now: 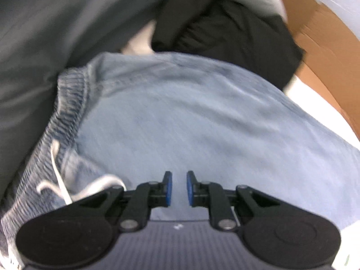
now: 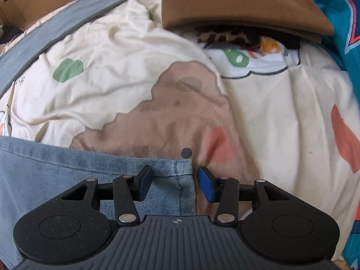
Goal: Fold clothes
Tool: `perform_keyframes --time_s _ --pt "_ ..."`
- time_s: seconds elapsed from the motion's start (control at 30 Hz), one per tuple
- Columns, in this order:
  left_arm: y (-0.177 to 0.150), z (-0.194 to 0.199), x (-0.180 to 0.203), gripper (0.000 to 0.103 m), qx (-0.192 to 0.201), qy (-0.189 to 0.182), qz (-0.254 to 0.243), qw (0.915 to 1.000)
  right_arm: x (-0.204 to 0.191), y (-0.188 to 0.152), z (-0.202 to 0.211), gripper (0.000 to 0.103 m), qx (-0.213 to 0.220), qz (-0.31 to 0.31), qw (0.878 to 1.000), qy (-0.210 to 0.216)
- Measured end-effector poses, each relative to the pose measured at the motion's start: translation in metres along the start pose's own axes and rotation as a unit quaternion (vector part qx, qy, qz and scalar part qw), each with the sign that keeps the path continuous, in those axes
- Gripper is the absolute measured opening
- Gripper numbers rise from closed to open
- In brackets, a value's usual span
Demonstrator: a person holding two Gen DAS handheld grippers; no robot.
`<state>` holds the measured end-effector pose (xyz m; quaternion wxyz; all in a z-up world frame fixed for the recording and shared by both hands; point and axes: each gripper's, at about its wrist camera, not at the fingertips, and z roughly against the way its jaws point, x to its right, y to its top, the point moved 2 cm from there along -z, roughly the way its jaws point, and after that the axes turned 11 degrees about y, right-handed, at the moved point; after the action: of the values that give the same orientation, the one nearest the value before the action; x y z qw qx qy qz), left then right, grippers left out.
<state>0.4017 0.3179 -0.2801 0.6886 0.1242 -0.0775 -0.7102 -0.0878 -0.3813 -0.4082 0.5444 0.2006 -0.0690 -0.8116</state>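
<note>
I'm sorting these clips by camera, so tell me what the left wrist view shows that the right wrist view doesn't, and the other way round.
Only the left wrist view shows the jeans' elastic waistband with its white drawstring, a dark grey cloth and a black garment.

Only the right wrist view shows the cream printed bedsheet, a folded brown garment lying on leopard-print fabric, and the jeans' hem corner.

Both show the light blue jeans and brown cardboard. Each shows its own tool open over the denim, left tool, right tool.
</note>
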Motion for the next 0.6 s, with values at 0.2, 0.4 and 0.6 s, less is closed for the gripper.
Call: perform_keyframes --time_s 0.2,0.4,0.6 --pt "-0.045 0.005 0.033 0.029 -0.025 -0.028 -0.060 0.9975 -0.004 0.001 -0.004 0.025 -0.008 0.040 0.999 0.006" --pt "-0.076 0.001 0.071 0.033 -0.051 -0.025 -0.101 0.9932 -0.004 0.001 0.011 0.013 0.001 0.044 0.999 -0.011" --pt "-0.084 -0.017 0.107 0.031 -0.080 0.013 -0.160 0.9837 -0.004 0.002 0.019 0.012 0.006 0.037 0.999 -0.021"
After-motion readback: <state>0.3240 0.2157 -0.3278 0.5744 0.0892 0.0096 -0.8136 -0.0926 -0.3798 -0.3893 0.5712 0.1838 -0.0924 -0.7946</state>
